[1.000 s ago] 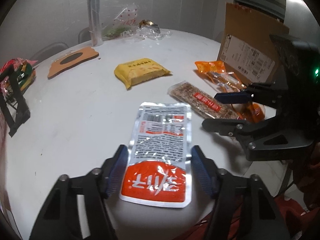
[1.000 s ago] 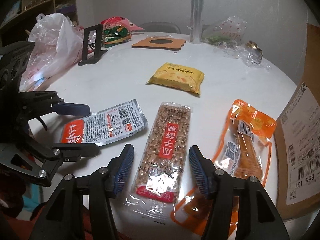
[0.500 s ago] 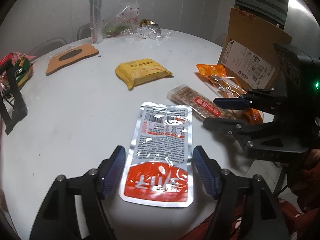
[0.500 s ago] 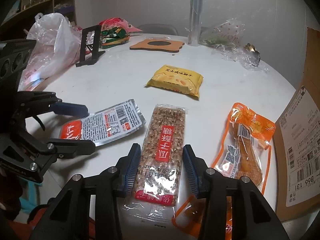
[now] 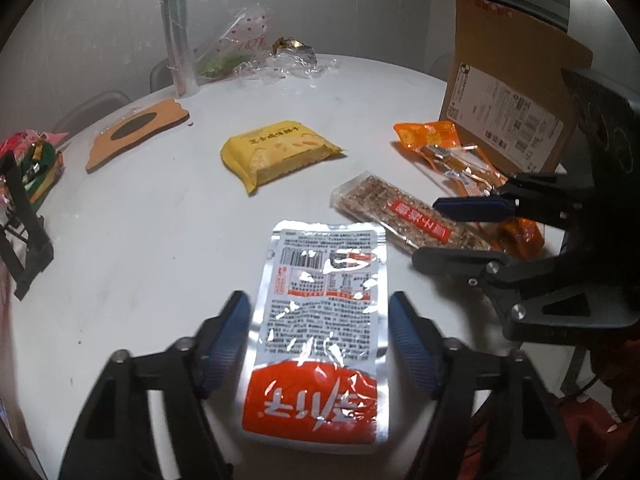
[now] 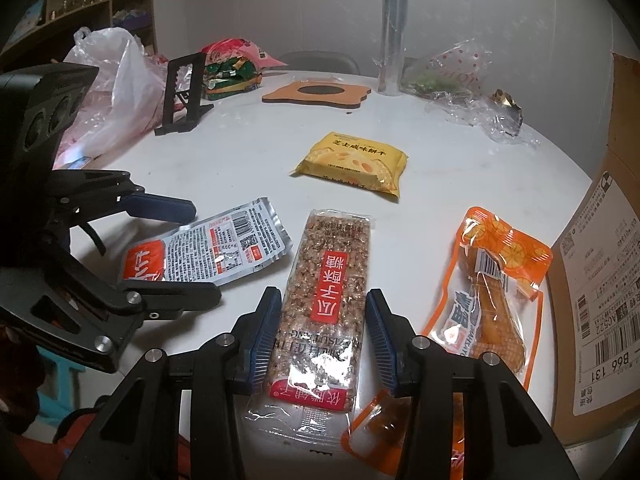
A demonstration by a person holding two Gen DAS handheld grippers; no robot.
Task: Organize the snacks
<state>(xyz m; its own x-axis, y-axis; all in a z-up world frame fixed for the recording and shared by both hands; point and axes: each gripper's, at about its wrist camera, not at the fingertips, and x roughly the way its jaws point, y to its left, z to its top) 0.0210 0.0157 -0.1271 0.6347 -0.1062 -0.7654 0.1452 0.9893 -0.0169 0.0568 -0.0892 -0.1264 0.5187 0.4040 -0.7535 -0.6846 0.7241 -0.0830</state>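
Note:
A silver and red foil packet point(image 5: 320, 320) lies on the white round table point(image 5: 140, 220), between the open fingers of my left gripper point(image 5: 320, 344); it also shows in the right wrist view point(image 6: 208, 250). A long seed brittle bar point(image 6: 324, 292) with a red label lies between the blue pads of my right gripper point(image 6: 320, 336), which stand close to its sides; whether they press it is unclear. The bar shows in the left wrist view point(image 5: 404, 212). A yellow biscuit pack point(image 6: 354, 164) and an orange chicken-leg pouch point(image 6: 488, 292) lie nearby.
A cardboard box point(image 6: 596, 280) stands at the right table edge. A clear tube point(image 6: 392, 36), crumpled plastic point(image 6: 472, 92), an orange coaster point(image 6: 316, 94), a black stand point(image 6: 182, 96), a candy bag point(image 6: 228, 68) and a white plastic bag point(image 6: 108, 88) sit farther back.
My right gripper's fingers have narrowed around the seed brittle bar and moved slightly forward along it. My left gripper stays open around the foil packet.

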